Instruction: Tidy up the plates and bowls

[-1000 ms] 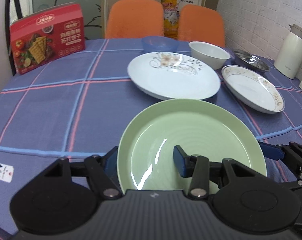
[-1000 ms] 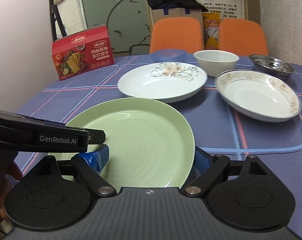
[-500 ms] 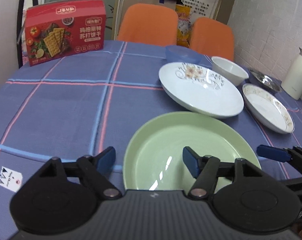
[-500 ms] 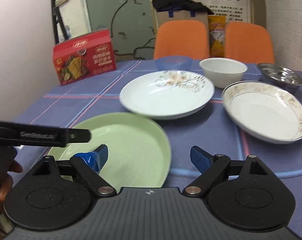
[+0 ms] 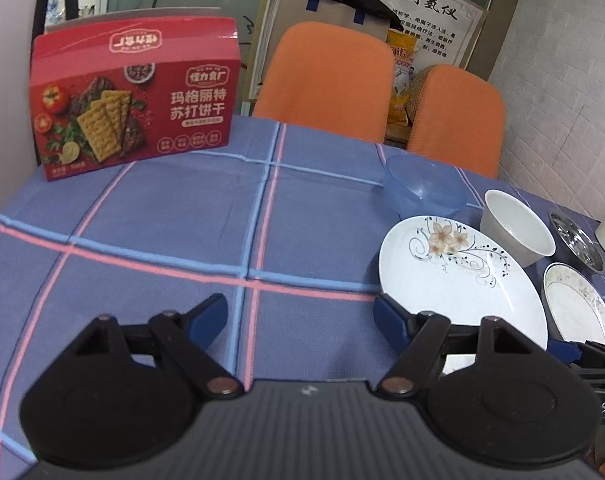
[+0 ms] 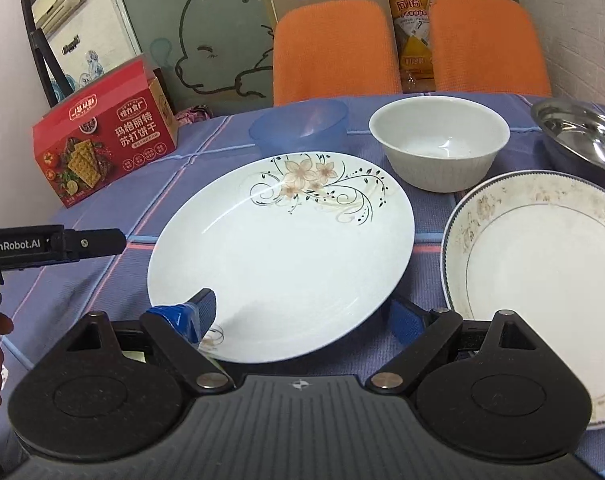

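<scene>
Two orange chairs (image 6: 336,50) – white brick wall (image 5: 562,60) behind, rt side.

A counter (image 6: 398,356) under a blue plaid cloth carries a flowered white plate (image 6: 280,256), gold-rimmed plate (image 6: 542,280), white bowl (image 6: 438,144), blue bowl (image 6: 298,124), steel bowl (image 6: 582,136) and, at its far left edge, a red cracker box (image 6: 102,140).
</scene>
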{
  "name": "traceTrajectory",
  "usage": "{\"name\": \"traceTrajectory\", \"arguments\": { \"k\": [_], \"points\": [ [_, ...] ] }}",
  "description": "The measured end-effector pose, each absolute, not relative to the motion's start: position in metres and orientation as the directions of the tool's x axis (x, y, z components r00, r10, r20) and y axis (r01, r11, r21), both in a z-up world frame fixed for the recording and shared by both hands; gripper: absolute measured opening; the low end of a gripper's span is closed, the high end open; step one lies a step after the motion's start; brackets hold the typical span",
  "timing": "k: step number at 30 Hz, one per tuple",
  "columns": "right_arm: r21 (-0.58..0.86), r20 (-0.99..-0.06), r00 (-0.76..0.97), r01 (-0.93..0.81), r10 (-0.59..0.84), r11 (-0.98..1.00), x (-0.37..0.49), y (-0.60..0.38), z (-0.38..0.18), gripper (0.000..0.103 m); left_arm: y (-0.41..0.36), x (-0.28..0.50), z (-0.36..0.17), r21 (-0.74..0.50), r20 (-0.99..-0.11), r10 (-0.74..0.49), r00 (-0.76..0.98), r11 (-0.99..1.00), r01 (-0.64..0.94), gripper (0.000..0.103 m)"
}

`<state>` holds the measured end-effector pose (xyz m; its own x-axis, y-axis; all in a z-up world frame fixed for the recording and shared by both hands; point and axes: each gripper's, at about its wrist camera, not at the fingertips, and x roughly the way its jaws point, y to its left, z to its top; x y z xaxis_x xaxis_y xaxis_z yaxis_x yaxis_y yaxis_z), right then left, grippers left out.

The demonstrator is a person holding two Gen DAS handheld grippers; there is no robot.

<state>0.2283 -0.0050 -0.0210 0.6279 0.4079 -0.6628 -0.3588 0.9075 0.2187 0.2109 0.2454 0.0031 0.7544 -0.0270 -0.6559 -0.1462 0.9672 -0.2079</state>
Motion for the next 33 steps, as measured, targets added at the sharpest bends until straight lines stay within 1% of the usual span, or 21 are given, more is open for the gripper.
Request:
{"name": "traceTrajectory", "arguments": {
  "k": [2, 6, 12, 16, 18, 19, 21, 24, 28, 33],
  "points": [
    [0.175, -0.684, 0.628, -0.354, 0.372, 0.919, 0.233, 0.003, -0.021, 0.079, 0.242, 0.221, 0.001, -0.19, -0.664, -0.029, 0.747, 0.973, -0.131, 0.074],
    [0.109, -0.697, 0.636, -0.362, 0.331, 0.926, 0.237, 0.012, -0.021, 0.079, 0.234, 0.232, -0.003, -0.148, -0.672, -0.026, 0.74, 0.984, -0.099, 0.074],
    [0.106, -0.696, 0.628, -0.389, 0.348, 0.915, 0.249, 0.013, -0.02, 0.078, 0.228, 0.246, -0.005, -0.137, -0.679, -0.042, 0.733, 0.988, -0.07, 0.074],
    [0.093, -0.692, 0.643, -0.371, 0.328, 0.924, 0.262, 0.009, -0.019, 0.078, 0.221, 0.261, -0.008, -0.154, -0.683, -0.077, 0.726, 0.987, -0.04, 0.075],
    [0.098, -0.701, 0.633, -0.372, 0.33, 0.923, 0.271, 0.012, -0.022, 0.079, 0.218, 0.272, -0.012, -0.165, -0.693, -0.096, 0.715, 0.986, -0.028, 0.075],
    [0.085, -0.696, 0.64, -0.376, 0.325, 0.923, 0.273, 0.013, -0.022, 0.078, 0.216, 0.279, -0.016, -0.17, -0.703, -0.102, 0.704, 0.985, -0.027, 0.075],
    [0.076, -0.69, 0.646, -0.384, 0.326, 0.92, 0.275, 0.013, -0.024, 0.079, 0.213, 0.29, -0.022, -0.162, -0.722, -0.098, 0.685, 0.986, -0.03, 0.075],
    [0.074, -0.672, 0.657, -0.398, 0.341, 0.914, 0.276, 0.012, -0.026, 0.08, 0.206, 0.296, -0.025, -0.104, -0.714, -0.061, 0.698, 0.994, -0.02, 0.076],
    [0.061, -0.639, 0.681, -0.421, 0.359, 0.905, 0.273, 0.009, -0.029, 0.081, 0.204, 0.298, -0.025, -0.103, -0.713, -0.077, 0.697, 0.995, 0.004, 0.076],
    [0.07, -0.647, 0.672, -0.418, 0.36, 0.906, 0.271, 0.016, -0.028, 0.083, 0.202, 0.298, -0.025, -0.11, -0.705, -0.099, 0.702, 0.993, 0.03, 0.074]
  ]
}}
